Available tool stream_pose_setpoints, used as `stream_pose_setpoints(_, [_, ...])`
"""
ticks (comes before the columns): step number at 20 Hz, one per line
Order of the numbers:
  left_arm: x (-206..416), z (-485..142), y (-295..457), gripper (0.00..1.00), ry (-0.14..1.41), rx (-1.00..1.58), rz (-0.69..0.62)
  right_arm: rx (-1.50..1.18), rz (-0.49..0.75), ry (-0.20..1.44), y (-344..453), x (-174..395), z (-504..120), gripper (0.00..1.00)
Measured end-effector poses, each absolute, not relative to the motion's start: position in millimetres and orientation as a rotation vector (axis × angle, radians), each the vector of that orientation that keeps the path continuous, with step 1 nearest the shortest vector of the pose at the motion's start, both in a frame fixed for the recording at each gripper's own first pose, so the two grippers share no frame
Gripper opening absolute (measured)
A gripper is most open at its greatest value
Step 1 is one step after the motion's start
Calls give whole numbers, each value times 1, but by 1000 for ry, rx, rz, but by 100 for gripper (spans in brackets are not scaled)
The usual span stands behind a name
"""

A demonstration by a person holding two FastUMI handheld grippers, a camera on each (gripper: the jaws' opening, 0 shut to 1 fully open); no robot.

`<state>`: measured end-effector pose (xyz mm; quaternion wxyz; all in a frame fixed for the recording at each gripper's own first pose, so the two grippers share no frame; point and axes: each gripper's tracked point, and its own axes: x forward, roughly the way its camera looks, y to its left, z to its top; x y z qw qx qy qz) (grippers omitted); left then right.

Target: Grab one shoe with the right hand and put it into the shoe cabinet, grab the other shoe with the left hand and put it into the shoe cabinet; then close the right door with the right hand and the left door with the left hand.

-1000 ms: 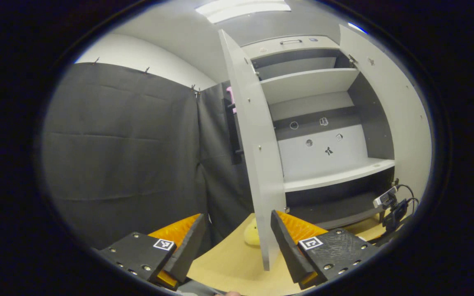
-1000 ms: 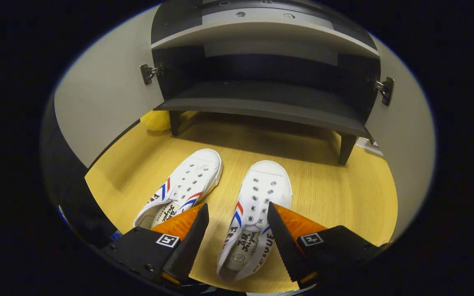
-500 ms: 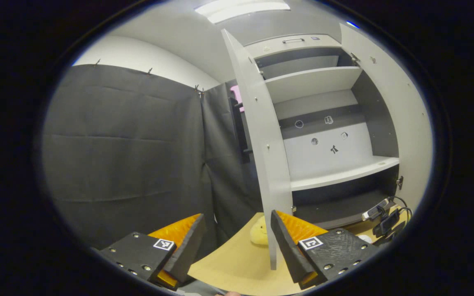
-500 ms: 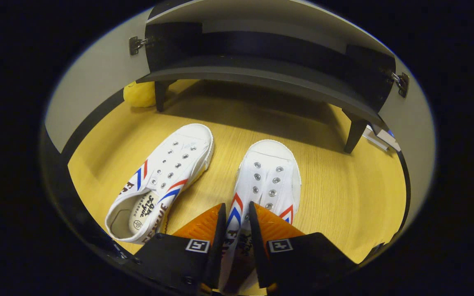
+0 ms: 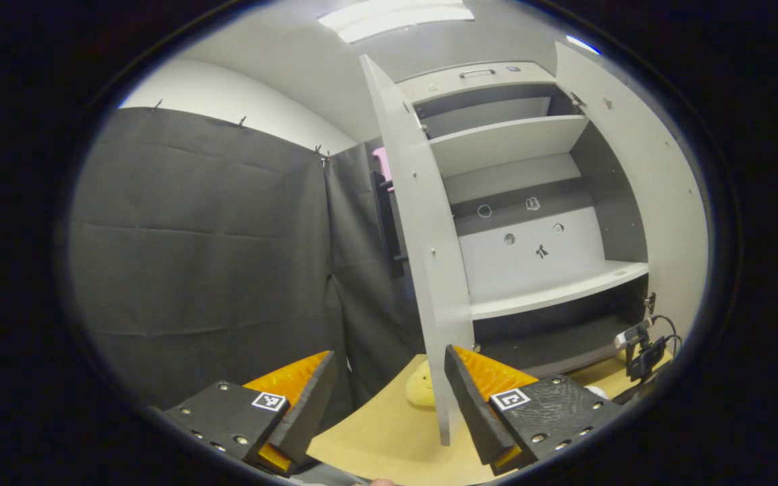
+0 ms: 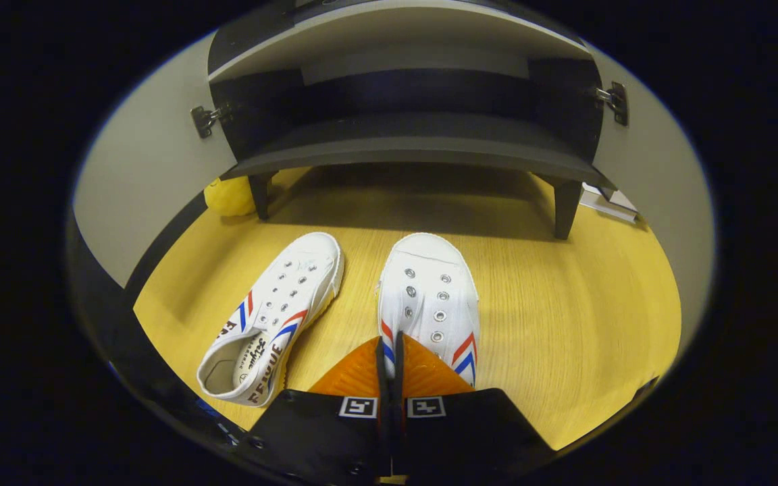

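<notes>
On my right gripper view, the right gripper [image 6: 388, 351] has its fingers pressed nearly together on the rear upper of the right shoe [image 6: 429, 297], pinching a thin fold of its white canvas. That shoe sits on the wooden worktop [image 6: 564, 317], toe toward the shoe cabinet [image 6: 402, 145], directly in front of its dark bottom shelf. The left shoe [image 6: 277, 310] lies just beside it, angled outward, also in front of the cabinet. Both shoes carry red and blue stripes; the left one has dark lettering along its side and print on the insole, but I cannot make it out reliably. A yellow soft object [image 6: 229, 197] rests by the cabinet's front left leg.

On my left gripper view, the left gripper [image 5: 389, 398] hangs with fingers wide apart, gripping nothing, in front of the cabinet's open left door [image 5: 429, 270]. The right door [image 5: 652, 189] stands open too. Small symbols mark the cabinet's back panel.
</notes>
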<state>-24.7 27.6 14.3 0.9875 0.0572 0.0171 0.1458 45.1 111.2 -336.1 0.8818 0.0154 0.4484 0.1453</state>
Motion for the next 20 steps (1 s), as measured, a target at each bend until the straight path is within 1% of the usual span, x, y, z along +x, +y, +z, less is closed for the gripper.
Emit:
stream_pose_setpoints(7, [-16, 17, -5, 94, 18, 102, 212, 95, 325, 845, 98, 46, -289, 2])
stream_pose_setpoints(8, [-14, 17, -10, 93, 16, 99, 200, 104, 332, 834, 98, 46, -283, 0])
stream_pose_setpoints(10, [-12, 15, -22, 93, 17, 93, 173, 121, 335, 804, 96, 50, -266, 2])
stream_pose_setpoints(20, [-1, 9, -59, 93, 21, 58, 81, 224, 352, 591, 89, 84, -152, 2])
